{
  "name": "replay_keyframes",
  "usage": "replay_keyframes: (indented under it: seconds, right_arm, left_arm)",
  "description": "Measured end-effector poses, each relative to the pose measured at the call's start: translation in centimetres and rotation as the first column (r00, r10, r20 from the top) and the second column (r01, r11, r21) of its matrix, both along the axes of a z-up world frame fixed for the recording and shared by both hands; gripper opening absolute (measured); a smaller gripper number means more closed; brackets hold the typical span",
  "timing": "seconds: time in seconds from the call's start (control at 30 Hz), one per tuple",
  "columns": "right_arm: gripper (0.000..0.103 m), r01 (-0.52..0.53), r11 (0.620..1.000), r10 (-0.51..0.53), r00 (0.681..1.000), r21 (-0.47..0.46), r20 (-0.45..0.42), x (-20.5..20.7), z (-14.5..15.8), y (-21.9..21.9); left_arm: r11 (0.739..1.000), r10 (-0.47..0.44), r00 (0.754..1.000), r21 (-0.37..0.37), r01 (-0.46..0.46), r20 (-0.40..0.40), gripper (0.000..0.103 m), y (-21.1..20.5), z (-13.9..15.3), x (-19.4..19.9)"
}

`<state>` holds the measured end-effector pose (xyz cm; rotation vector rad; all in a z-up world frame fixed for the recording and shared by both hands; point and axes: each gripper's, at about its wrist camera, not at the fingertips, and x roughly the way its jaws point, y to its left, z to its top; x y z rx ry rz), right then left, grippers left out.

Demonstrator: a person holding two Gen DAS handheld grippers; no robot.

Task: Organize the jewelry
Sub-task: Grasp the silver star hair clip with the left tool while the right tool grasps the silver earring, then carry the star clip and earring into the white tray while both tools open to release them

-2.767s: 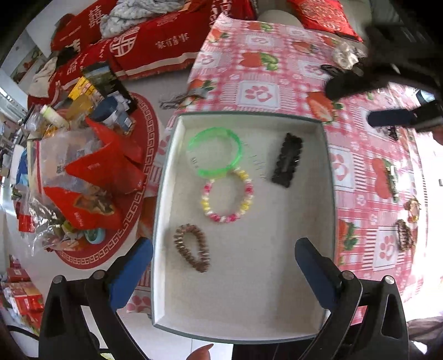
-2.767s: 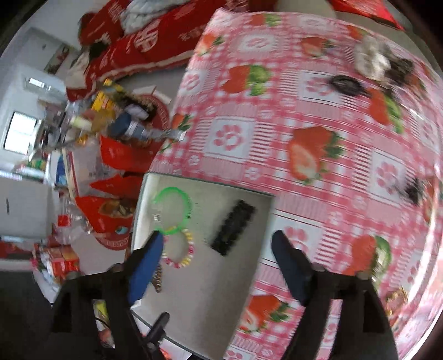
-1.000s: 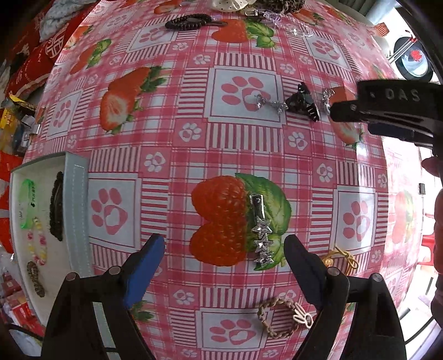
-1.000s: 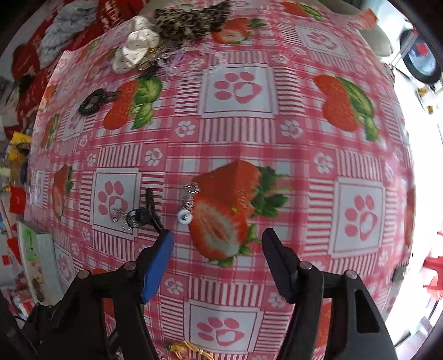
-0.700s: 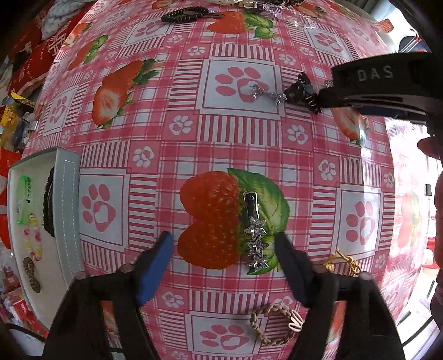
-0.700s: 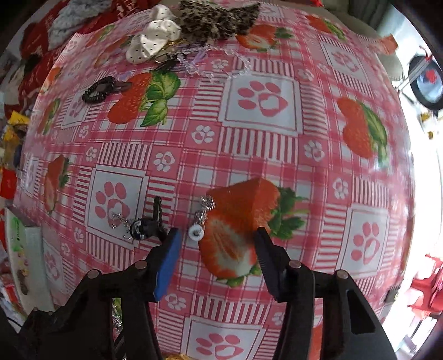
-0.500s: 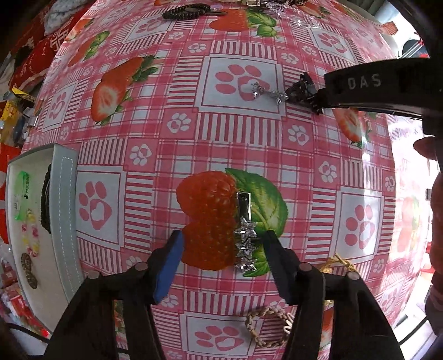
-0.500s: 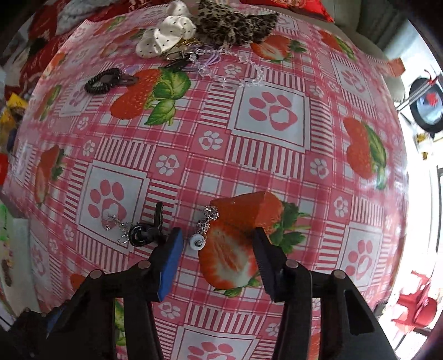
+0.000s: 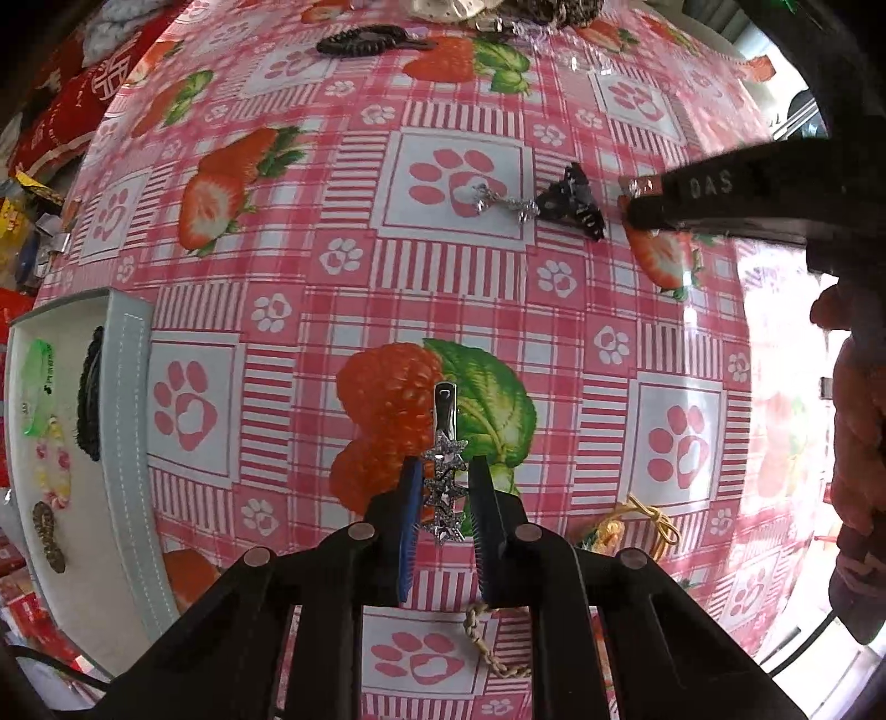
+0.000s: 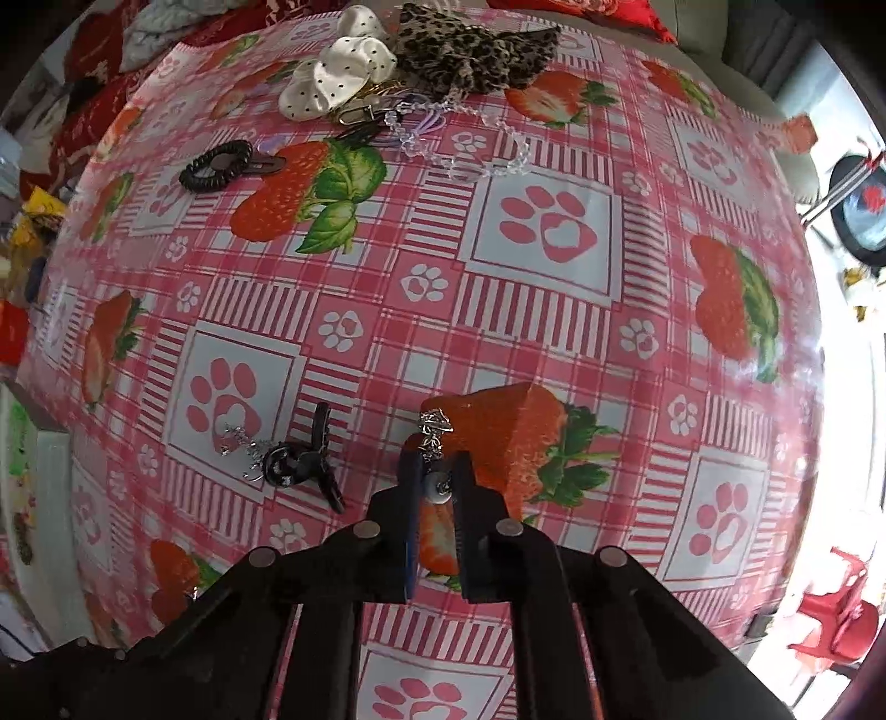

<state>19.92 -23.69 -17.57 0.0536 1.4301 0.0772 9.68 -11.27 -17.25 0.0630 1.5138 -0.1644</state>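
Note:
My left gripper (image 9: pixel 444 476) is shut on a silver star hair clip (image 9: pixel 446 443) that lies on the strawberry tablecloth. My right gripper (image 10: pixel 434 471) is shut on a small silver chain earring with a pearl (image 10: pixel 433 443); its finger also shows in the left wrist view (image 9: pixel 720 199). The white jewelry tray (image 9: pixel 130 421) at the left edge holds a green bangle (image 9: pixel 37 382), a bead bracelet (image 9: pixel 52 471), a black clip (image 9: pixel 88 404) and a brown coil tie (image 9: pixel 49 534).
A black bow clip with a chain (image 10: pixel 302 459) lies left of the right gripper. A black coil tie (image 10: pixel 219 165), white bow (image 10: pixel 338 72), leopard bow (image 10: pixel 470 47) and clear bead chain (image 10: pixel 459 155) lie at the far side. A yellow cord (image 9: pixel 637 523) and braided ring (image 9: pixel 487 648) lie near the left gripper.
Both grippers have moved from the tray out over the table, come down and closed: the left one on the star clip, the right one on the earring.

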Motion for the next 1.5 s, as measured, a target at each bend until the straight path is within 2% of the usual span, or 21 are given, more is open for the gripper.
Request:
replay_keyframes:
  seconds: [0.27,0.63,0.9,1.1,1.5]
  right_arm:
    - [0.011,0.121,0.985,-0.117,0.992,0.121,-0.04,-2.8,1.3,-3.2]
    - [0.011,0.217,0.962,-0.212,0.976,0.168,-0.047,-7.2,4.2,-3.3]
    - [0.011,0.161,0.969,-0.157,0.987,0.187,-0.036,-8.8,6.2,2.3]
    - [0.011,0.073,0.974,-0.07,0.997,0.215,-0.021,-9.5,7.7,7.9]
    - [0.011,-0.15,0.957,0.149,0.989,0.246,0.022,-8.7,9.7,20.4]
  left_arm:
    - [0.998,-0.046,0.998,-0.038,0.047,0.041,0.023,2.6,2.9,-0.1]
    - [0.995,-0.085,0.99,-0.049,0.091,0.11,0.023,7.8,6.3,-1.4]
    - [0.998,-0.021,0.991,-0.05,0.027,0.13,0.023,13.4,7.6,-3.8]
    - [0.998,0.056,0.987,-0.043,-0.05,0.147,0.023,18.2,8.2,-5.6]
    - [0.968,0.249,0.96,-0.018,-0.249,0.127,0.023,28.4,6.5,-9.4]
